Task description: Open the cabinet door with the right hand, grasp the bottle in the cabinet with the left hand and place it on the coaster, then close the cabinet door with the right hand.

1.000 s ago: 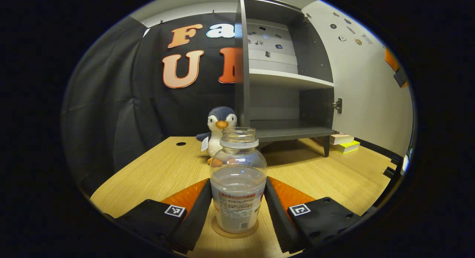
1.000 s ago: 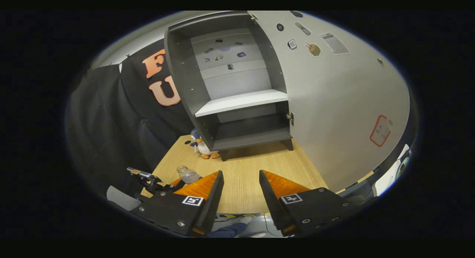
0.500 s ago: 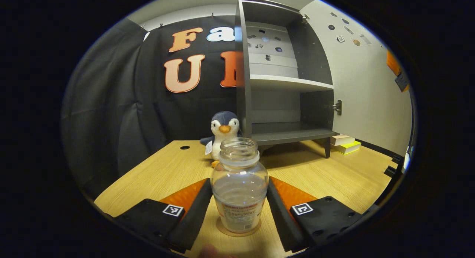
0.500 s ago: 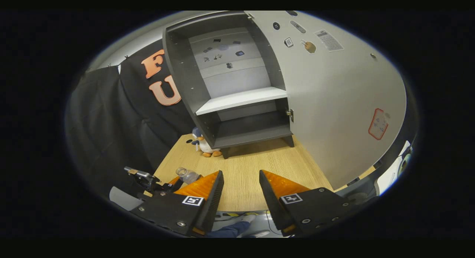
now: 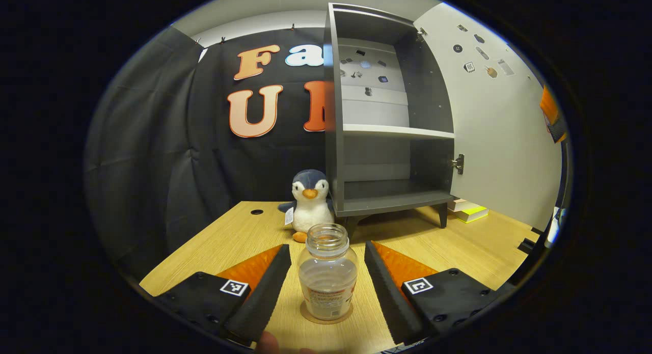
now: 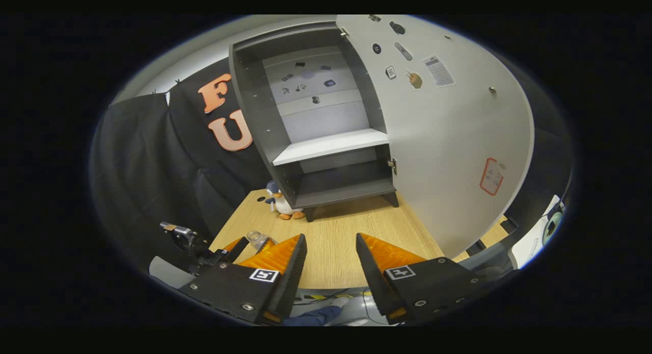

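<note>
The wooden counter (image 5: 473, 247) spans the lower half of the left gripper view, and the dark grey cabinet (image 5: 333, 140) stands on short legs at its far side, right of centre. The cabinet's pale door (image 5: 504, 140) is swung wide open to the right, filling the right of that frame, with small stickers near its top. Inside the cabinet, a white shelf (image 5: 397, 131) crosses the middle.

In the right gripper view the same cabinet (image 6: 254, 109) sits in the upper centre, its door (image 6: 453, 140) hanging open across the right of the frame.

The left hand-held gripper (image 5: 327, 280) is at the bottom of its own view, its jaws spread wide with a clear gap on either side of the bottle. The right hand-held gripper (image 6: 331, 262) is low in its view, jaws likewise wide apart and holding nothing, above the counter's near edge.

A plush penguin (image 5: 310, 203) sits on the counter just left of the cabinet. A small stack of books (image 5: 468, 210) lies at the foot of the door.

The clear uncapped bottle (image 5: 327, 278) stands upright on the round coaster (image 5: 305, 313), low and central between the left fingers, touching neither.
</note>
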The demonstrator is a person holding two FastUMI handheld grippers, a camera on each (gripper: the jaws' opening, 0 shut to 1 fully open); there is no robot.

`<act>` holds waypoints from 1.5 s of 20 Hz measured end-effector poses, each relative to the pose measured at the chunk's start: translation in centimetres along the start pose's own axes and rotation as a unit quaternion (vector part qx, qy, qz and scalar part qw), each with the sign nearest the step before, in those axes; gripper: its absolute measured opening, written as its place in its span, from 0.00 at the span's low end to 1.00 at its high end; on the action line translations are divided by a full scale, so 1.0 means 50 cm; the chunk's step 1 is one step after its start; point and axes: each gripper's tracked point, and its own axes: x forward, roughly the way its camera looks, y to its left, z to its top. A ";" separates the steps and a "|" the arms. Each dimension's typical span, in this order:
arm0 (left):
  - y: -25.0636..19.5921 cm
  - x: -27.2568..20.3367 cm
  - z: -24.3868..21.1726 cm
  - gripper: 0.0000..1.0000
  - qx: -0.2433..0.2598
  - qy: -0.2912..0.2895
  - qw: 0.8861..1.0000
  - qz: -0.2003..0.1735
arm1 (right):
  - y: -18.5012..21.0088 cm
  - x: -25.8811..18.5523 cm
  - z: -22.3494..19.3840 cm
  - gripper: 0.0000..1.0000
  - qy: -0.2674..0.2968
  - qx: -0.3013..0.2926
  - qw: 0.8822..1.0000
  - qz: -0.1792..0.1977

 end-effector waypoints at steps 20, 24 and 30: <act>-0.044 -0.143 0.350 0.95 -0.019 -0.049 0.997 -0.049 | -0.232 -0.292 0.291 0.64 -0.205 -0.028 0.973 -0.100; -0.049 -0.148 0.379 0.95 -0.020 -0.053 0.997 -0.042 | -0.305 -0.313 0.342 0.73 -0.223 -0.029 0.968 -0.114; -0.060 -0.141 0.415 0.95 -0.015 -0.061 0.998 -0.029 | -0.387 -0.271 0.376 0.67 -0.218 -0.033 0.969 -0.109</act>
